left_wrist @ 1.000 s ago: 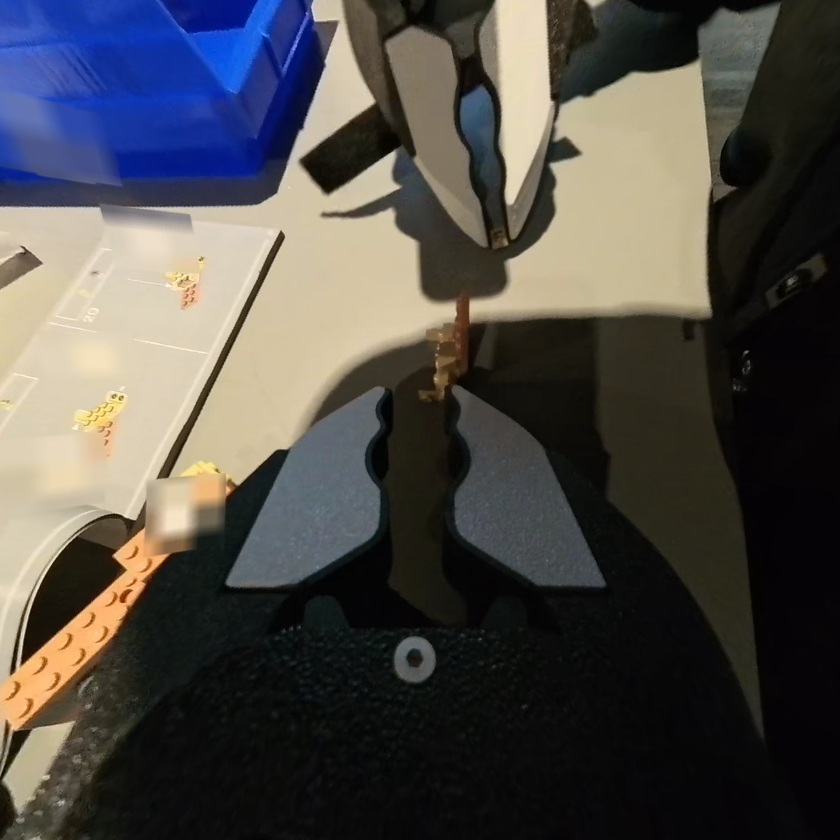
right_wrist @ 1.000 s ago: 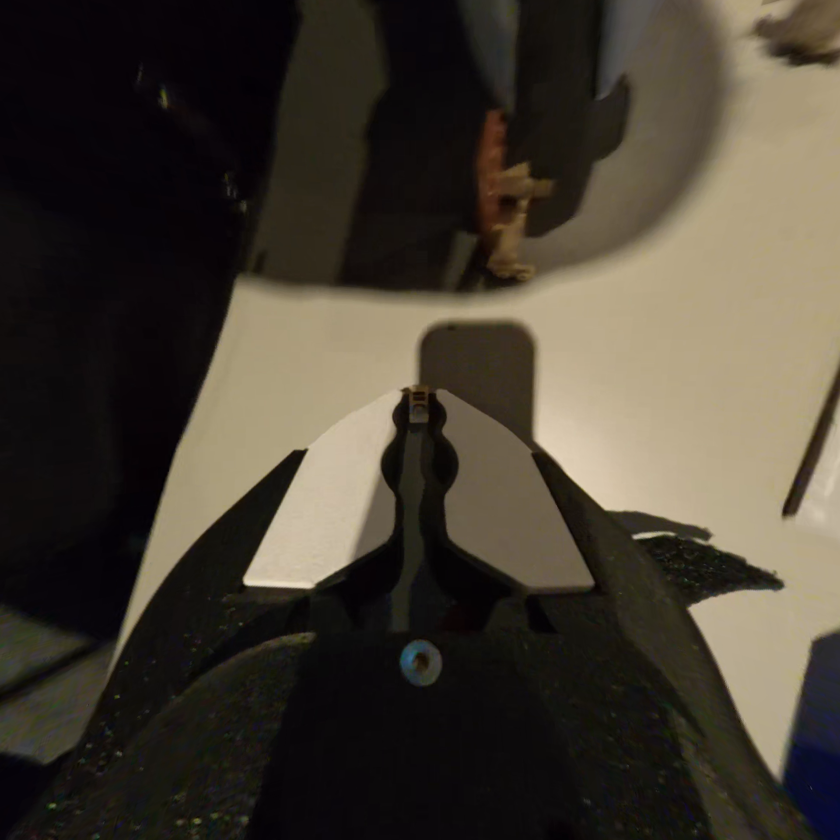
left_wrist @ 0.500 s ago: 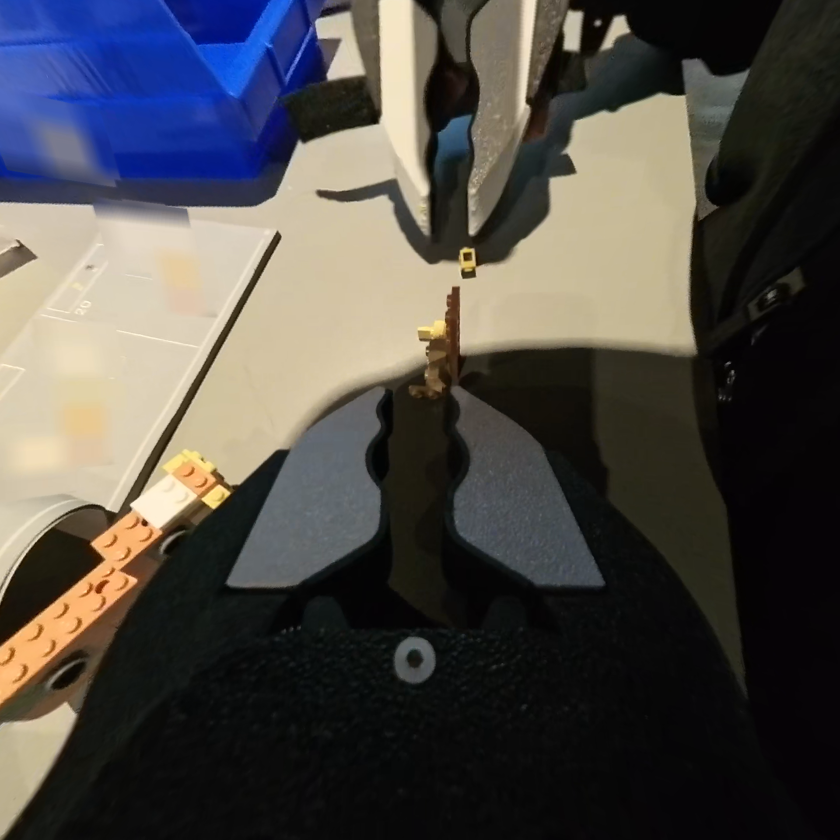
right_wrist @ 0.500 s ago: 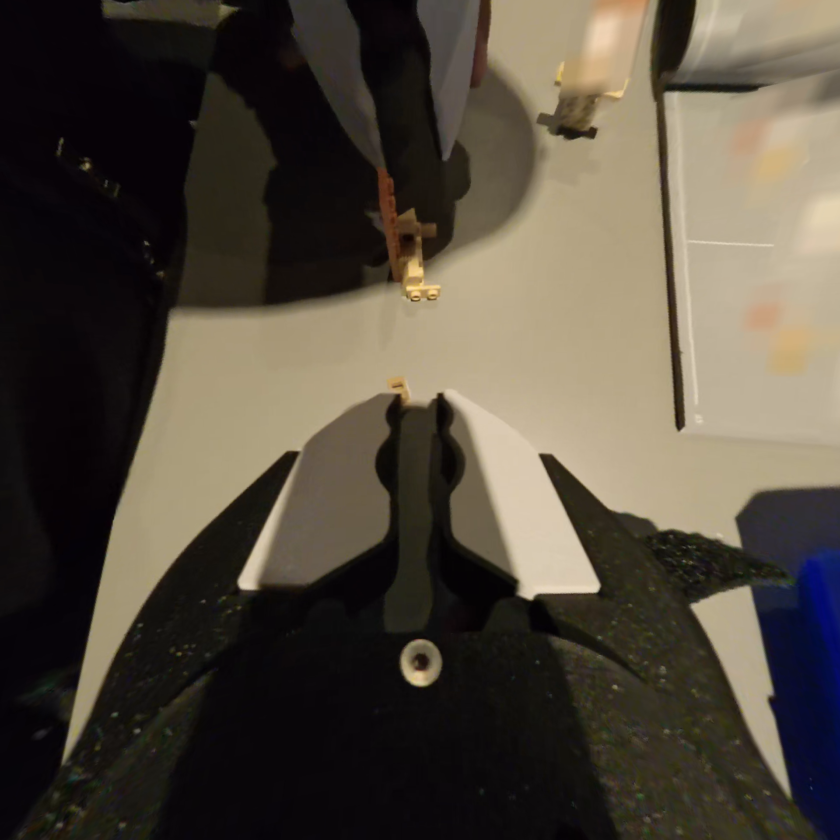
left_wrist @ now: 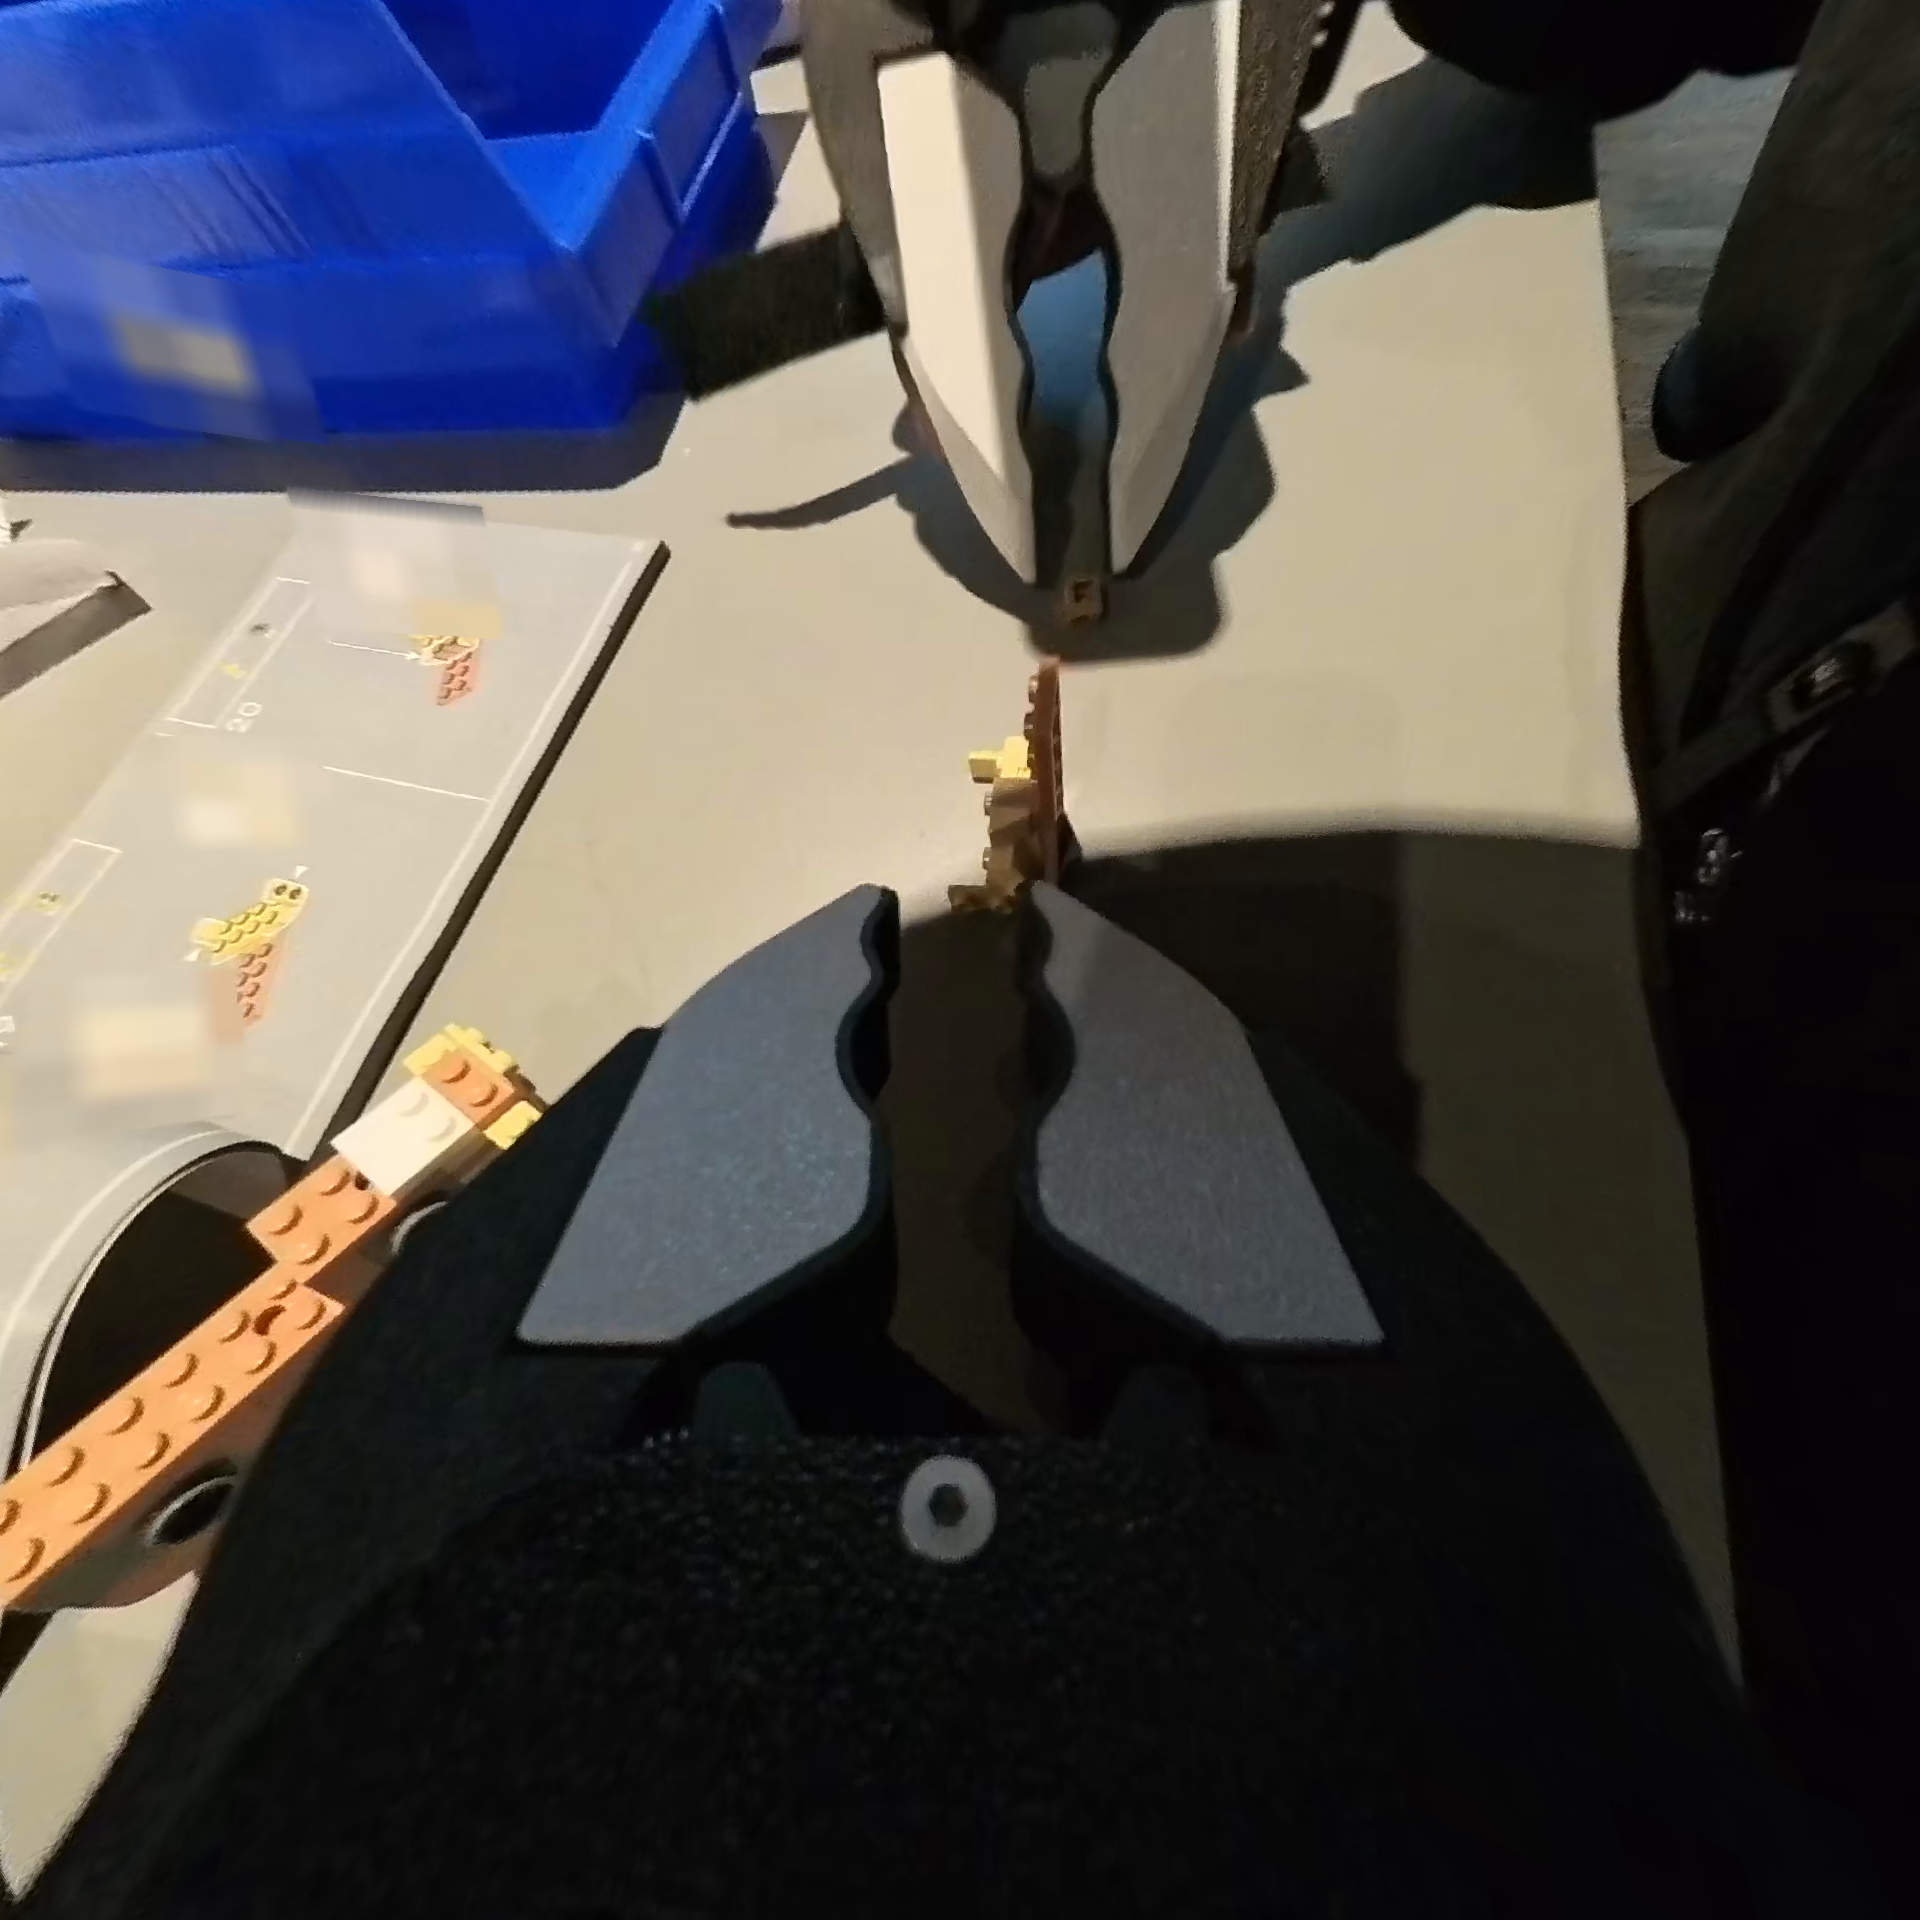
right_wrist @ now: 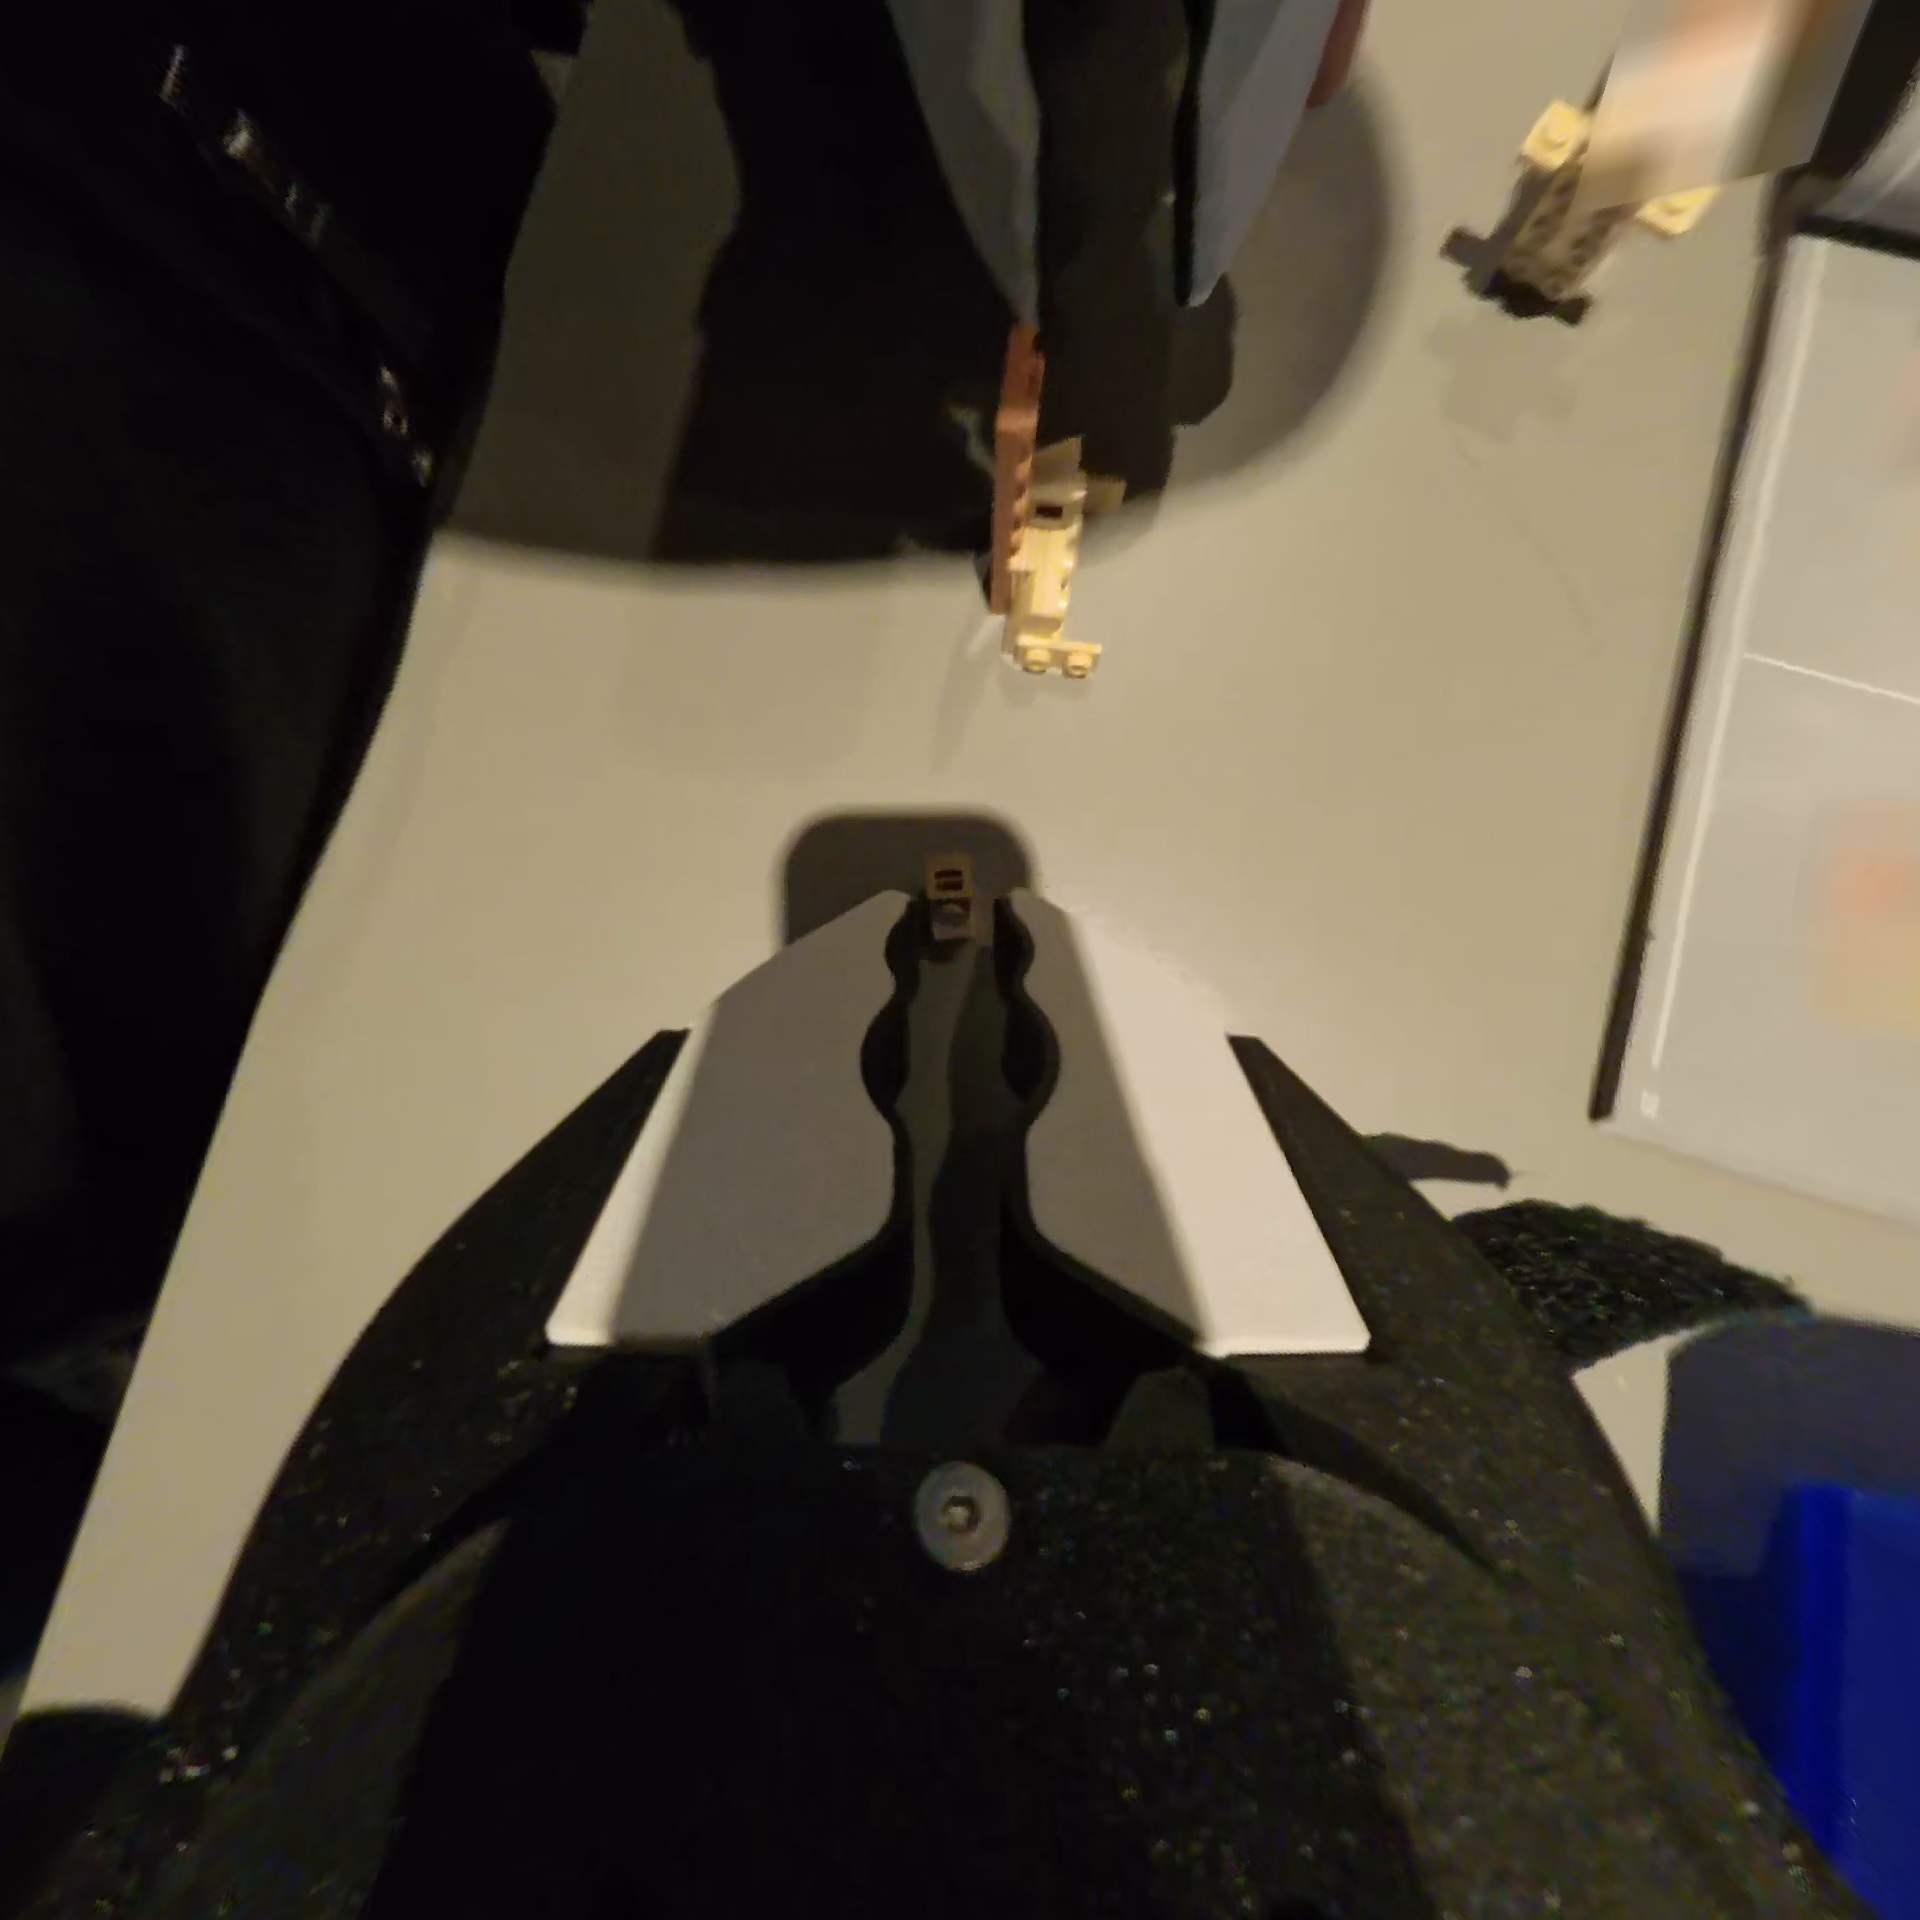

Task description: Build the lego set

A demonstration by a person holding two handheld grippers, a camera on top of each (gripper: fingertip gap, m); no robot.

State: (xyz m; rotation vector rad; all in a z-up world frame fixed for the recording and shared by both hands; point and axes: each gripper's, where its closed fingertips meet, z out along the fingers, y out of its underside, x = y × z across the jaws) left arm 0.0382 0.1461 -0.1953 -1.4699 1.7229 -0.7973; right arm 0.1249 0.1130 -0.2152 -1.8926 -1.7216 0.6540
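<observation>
Right gripper [right_wrist: 951, 914] pinches tiny tan brick [right_wrist: 950, 881]; left gripper [left_wrist: 1013, 899] clamps brown-tan subassembly [left_wrist: 1029, 800] at 12 o'clock. Weak tip grip risks dropping brick.

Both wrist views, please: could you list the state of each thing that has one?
Left gripper: shut on the brown-and-tan assembly, held upright.
Right gripper: shut on the small tan piece.
Instruction booklet: lying open.
Orange plate build: lying on the table, untouched.

A grey table [left_wrist: 790, 665] carries blue plastic bins [left_wrist: 343, 187] at its far left corner; near them lies a black fabric strip [left_wrist: 769, 312]; at the table's right edge stands a person in dark clothing [left_wrist: 1787, 935]
</observation>
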